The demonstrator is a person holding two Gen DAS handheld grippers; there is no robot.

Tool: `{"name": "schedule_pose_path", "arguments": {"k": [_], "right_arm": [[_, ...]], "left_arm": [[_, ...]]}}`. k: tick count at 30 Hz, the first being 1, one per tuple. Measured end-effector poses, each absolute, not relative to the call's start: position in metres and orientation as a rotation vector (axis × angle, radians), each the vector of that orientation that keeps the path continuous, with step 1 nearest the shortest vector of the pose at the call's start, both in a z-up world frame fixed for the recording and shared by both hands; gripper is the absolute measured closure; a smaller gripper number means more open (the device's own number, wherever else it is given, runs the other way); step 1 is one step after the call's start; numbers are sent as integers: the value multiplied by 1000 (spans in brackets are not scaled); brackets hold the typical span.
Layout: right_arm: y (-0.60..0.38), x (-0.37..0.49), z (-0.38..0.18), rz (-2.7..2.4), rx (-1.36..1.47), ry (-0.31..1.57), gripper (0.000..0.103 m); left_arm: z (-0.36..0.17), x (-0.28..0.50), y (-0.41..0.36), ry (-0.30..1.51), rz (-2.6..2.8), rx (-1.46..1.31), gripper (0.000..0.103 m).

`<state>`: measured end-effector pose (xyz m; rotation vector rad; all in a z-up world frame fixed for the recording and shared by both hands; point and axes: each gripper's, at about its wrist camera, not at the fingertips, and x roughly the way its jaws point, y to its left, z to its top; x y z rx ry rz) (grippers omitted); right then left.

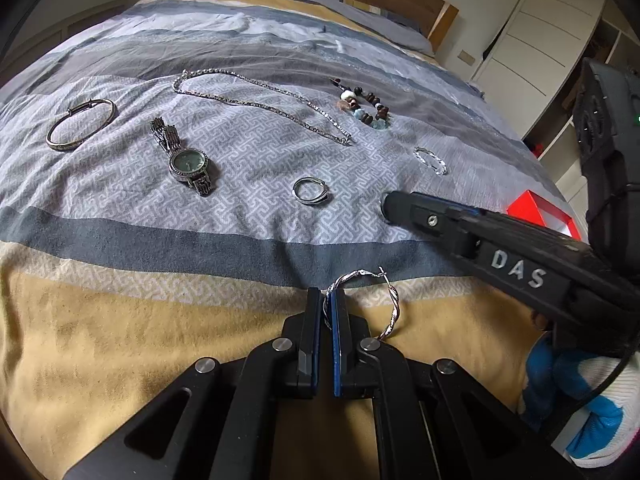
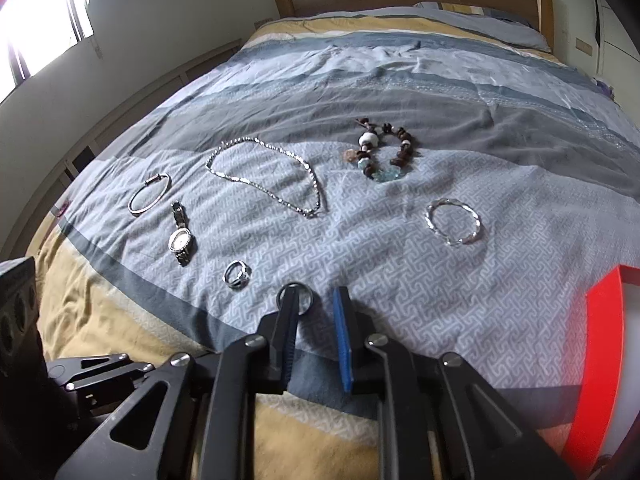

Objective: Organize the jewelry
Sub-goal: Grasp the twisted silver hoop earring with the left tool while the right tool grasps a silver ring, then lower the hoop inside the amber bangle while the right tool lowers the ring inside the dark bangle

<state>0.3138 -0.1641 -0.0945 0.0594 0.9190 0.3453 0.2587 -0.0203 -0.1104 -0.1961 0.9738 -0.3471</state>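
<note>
In the left wrist view my left gripper (image 1: 327, 300) is shut on a twisted silver hoop earring (image 1: 391, 312), which sticks out to the right of the pads just above the bedspread. The matching hoop (image 2: 460, 240) lies flat farther right. My right gripper (image 2: 316, 304) points down at the bed with a gap between its pads. A small plain ring (image 2: 306, 294) sits at the tip of its left finger (image 2: 288, 312), touching only that side. From the left wrist view the right gripper (image 1: 388, 204) hides that ring.
On the grey patterned bedspread (image 2: 400, 280) lie a patterned ring (image 2: 237, 274), a watch (image 2: 181, 240), a bangle (image 2: 149, 193), a chain necklace (image 2: 310, 212) and a beaded bracelet (image 2: 368, 138). A red box (image 2: 600, 360) stands at the right edge. A gloved hand (image 1: 580, 392) holds the right gripper.
</note>
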Motion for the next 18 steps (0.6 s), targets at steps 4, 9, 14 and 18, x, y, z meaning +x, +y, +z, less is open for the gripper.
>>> {"name": "schedule_pose_path", "arguments": {"k": [4,9,14,18], "right_arm": [[-157,317,-102,333,3,941,89],[-140,323,-110,324,-131,969,90],[-135,322,-110,323,-164,945,97],[-148,313,-99,334,-67,912,99]], "left_arm": [[-111,259,-19,970,-350,-207,99],[-112,259,-19,968,-351,-217,99],[-110,257,-19,957,-349,-214,99],[-105,251,-17,931,-349,-216,99]]}}
